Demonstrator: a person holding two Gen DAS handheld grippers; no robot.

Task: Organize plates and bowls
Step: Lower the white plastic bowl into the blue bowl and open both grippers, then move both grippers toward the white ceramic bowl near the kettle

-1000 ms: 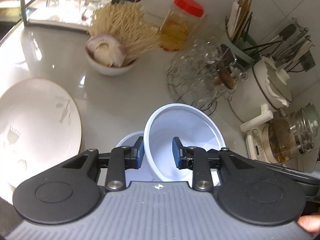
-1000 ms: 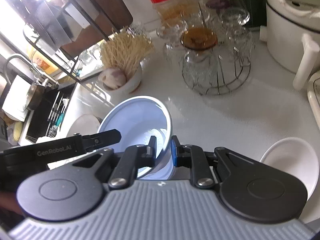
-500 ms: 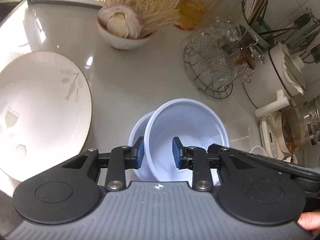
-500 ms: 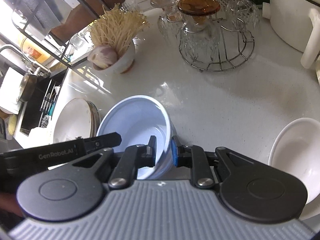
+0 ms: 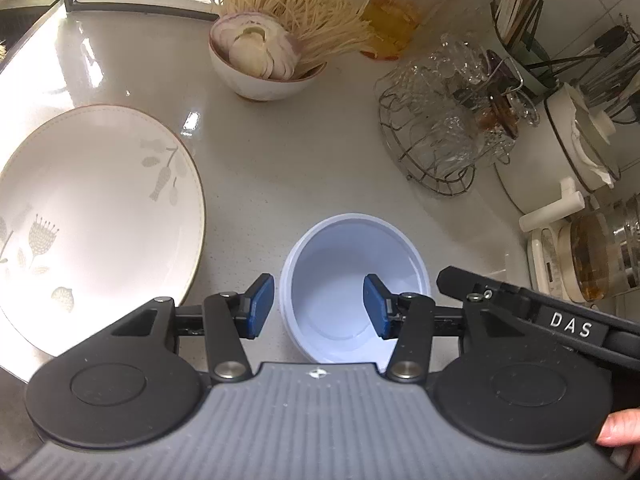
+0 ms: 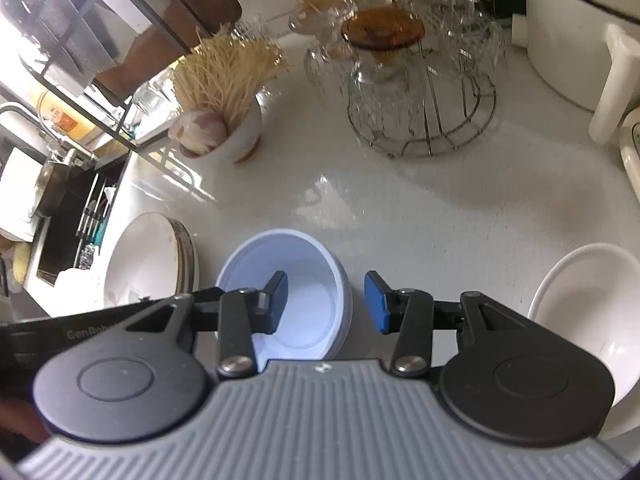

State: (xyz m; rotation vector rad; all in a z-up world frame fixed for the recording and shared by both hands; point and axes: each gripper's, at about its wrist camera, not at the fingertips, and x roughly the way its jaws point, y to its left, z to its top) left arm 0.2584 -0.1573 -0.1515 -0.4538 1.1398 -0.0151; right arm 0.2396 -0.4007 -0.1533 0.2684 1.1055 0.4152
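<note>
The pale blue bowl (image 5: 352, 280) sits upright at lower centre, on the counter (image 5: 280, 168). A second ago it was tilted, pinched by both claws; now the left claw (image 5: 319, 306) and right claw (image 6: 326, 302) have just been opening, straddling its rim without touching. One blue bowl, one flowered plate (image 5: 92, 208) at left.

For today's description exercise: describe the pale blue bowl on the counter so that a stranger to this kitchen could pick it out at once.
Start at the white countertop and find the wire rack of glasses near the back. Come toward the camera: the pale blue bowl stands upright between the large flowered plate and the white bowl. It alone is blue, plain and empty.
</note>
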